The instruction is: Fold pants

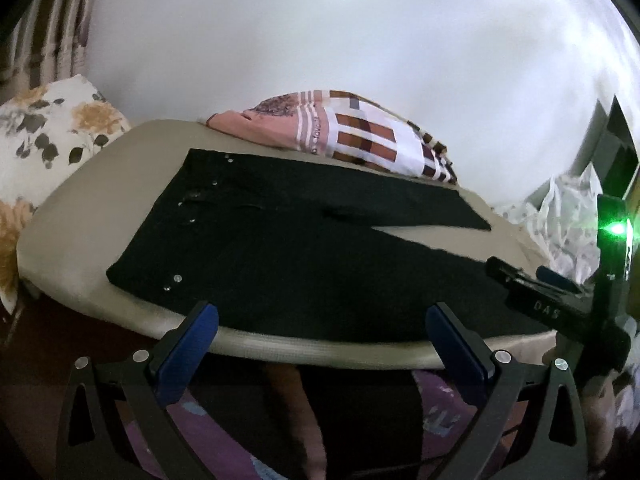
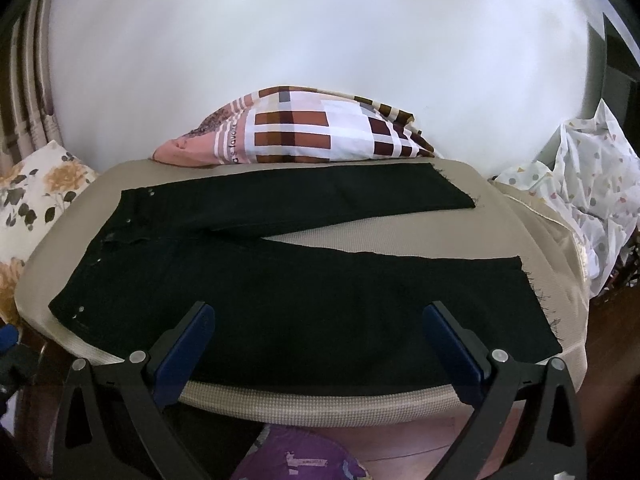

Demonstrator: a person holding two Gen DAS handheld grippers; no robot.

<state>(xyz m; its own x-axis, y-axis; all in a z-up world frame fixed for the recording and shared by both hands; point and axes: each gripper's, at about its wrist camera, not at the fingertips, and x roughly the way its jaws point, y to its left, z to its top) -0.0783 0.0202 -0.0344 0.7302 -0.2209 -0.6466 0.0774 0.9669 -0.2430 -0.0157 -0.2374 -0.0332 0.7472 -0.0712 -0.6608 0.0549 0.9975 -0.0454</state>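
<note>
Black pants (image 1: pixel 280 264) (image 2: pixel 280 300) lie flat and spread out on a beige padded surface (image 1: pixel 100 184) (image 2: pixel 520 220), waistband at the left, both legs fanning apart to the right. Small metal rivets dot the waist end. My left gripper (image 1: pixel 322 316) hovers open at the near edge, over the near leg's upper part, holding nothing. My right gripper (image 2: pixel 320 318) is also open above the near leg, its blue-padded fingers (image 2: pixel 188 344) wide apart and empty. In the left wrist view the other gripper's black body (image 1: pixel 560 300) with a green light shows at the right.
A checked pink and brown pillow (image 2: pixel 312 132) lies behind the pants. A floral cushion (image 1: pixel 48 136) sits at the left, a crumpled dotted white sheet (image 2: pixel 592 192) at the right. A white wall stands behind. Purple patterned clothing (image 2: pixel 296 456) shows below the near edge.
</note>
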